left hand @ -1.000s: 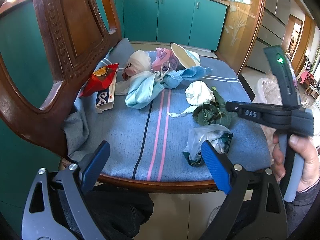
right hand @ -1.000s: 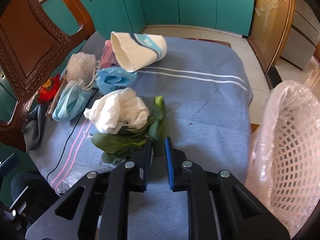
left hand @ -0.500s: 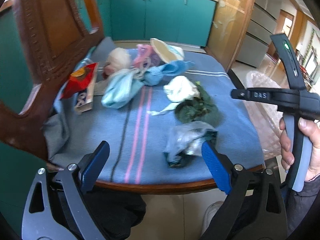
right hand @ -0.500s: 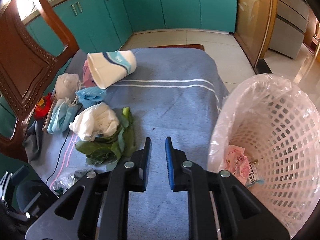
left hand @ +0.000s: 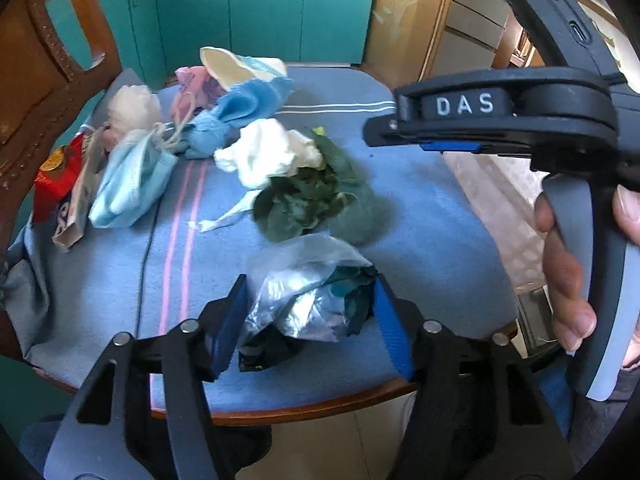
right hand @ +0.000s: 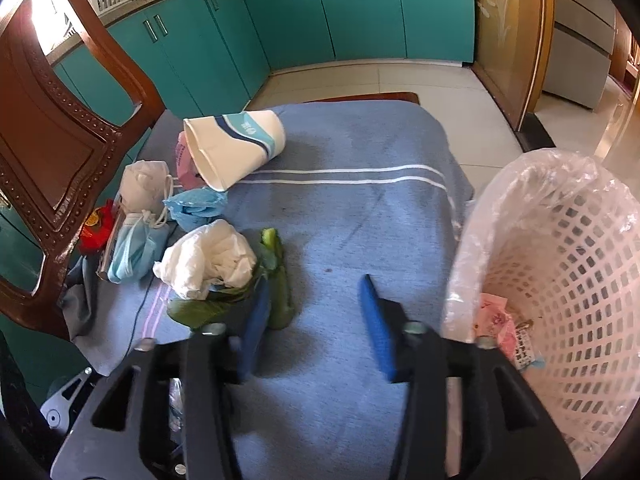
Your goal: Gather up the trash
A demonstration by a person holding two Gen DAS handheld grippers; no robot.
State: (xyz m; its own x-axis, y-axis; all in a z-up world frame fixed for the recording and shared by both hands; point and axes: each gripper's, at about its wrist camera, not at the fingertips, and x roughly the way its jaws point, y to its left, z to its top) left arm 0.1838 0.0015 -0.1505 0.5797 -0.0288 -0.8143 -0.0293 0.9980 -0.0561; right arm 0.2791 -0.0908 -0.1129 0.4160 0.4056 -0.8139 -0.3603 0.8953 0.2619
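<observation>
I'm on the pick-up step: my left gripper [left hand: 308, 316] straddles the crumpled plastic bag [left hand: 308, 300] at the near edge of the blue-covered chair seat [left hand: 420, 216], jaws closing, the bag between the pads. The right-hand pad looks against it, the left-hand one just short — I judge the grip not yet made. The right gripper [right hand: 312, 320] has nothing between its blue pads and its jaws are opening over bare cloth, the vegetable leaves [right hand: 276, 280] at about ten o'clock from it.

Next I need to finish the squeeze on that slippery film, lift clear, then swing over to the bin.

The right wrist view gives me what the left cannot: the lined white basket [right hand: 560, 280] at three o'clock, a pink wrapper [right hand: 496, 316] already inside. The left view alone shows the bag properly, plus my hand [left hand: 568, 264] on the right gripper's handle. Both show the paper cup [right hand: 236, 148], face masks [left hand: 128, 184] and white tissue wad [left hand: 272, 152] at the far side.
</observation>
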